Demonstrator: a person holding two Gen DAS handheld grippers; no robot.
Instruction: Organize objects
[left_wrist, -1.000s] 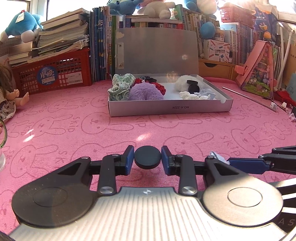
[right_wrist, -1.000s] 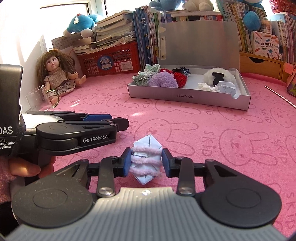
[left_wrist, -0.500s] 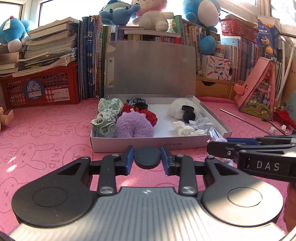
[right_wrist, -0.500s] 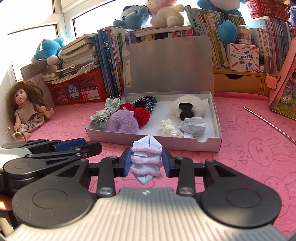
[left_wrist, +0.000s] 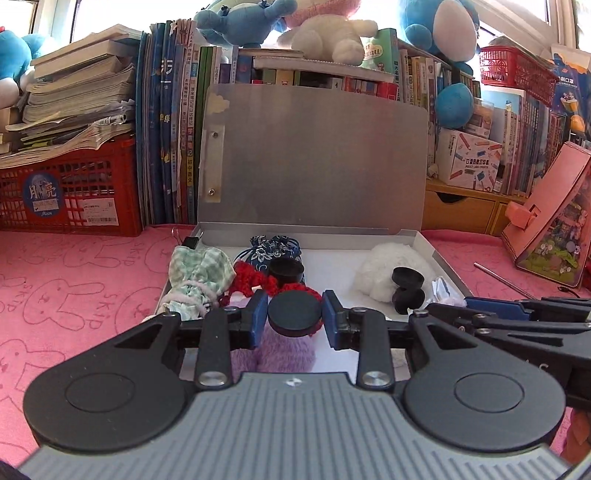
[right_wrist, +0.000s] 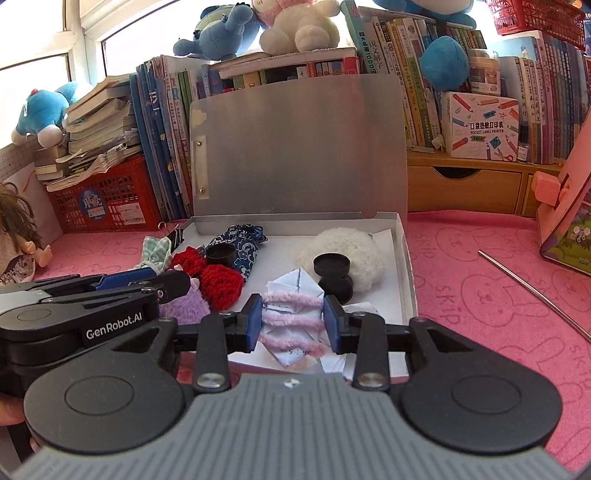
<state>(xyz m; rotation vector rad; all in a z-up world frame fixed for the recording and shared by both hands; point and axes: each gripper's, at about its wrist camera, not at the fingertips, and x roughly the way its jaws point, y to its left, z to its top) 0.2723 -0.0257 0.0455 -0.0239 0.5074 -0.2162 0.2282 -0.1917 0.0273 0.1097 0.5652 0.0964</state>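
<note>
Black and round, a disc (left_wrist: 293, 314) sits pinched between the blue pads of the left gripper (left_wrist: 294, 319), held above the near end of the open cardboard box (left_wrist: 439, 258). The right gripper (right_wrist: 293, 320) clamps a folded paper piece wrapped in pink fuzzy wire (right_wrist: 291, 317), also over the box's near edge. Inside the box lie a green checked scrunchie (left_wrist: 195, 277), a red knitted scrunchie (right_wrist: 218, 280), a purple fluffy scrunchie (left_wrist: 284, 350), a blue patterned pouch (right_wrist: 240, 243), a white fluffy ball (right_wrist: 343, 247) and two stacked black discs (right_wrist: 332, 273). The box rests on a pink bunny-print cloth (right_wrist: 498, 288).
</note>
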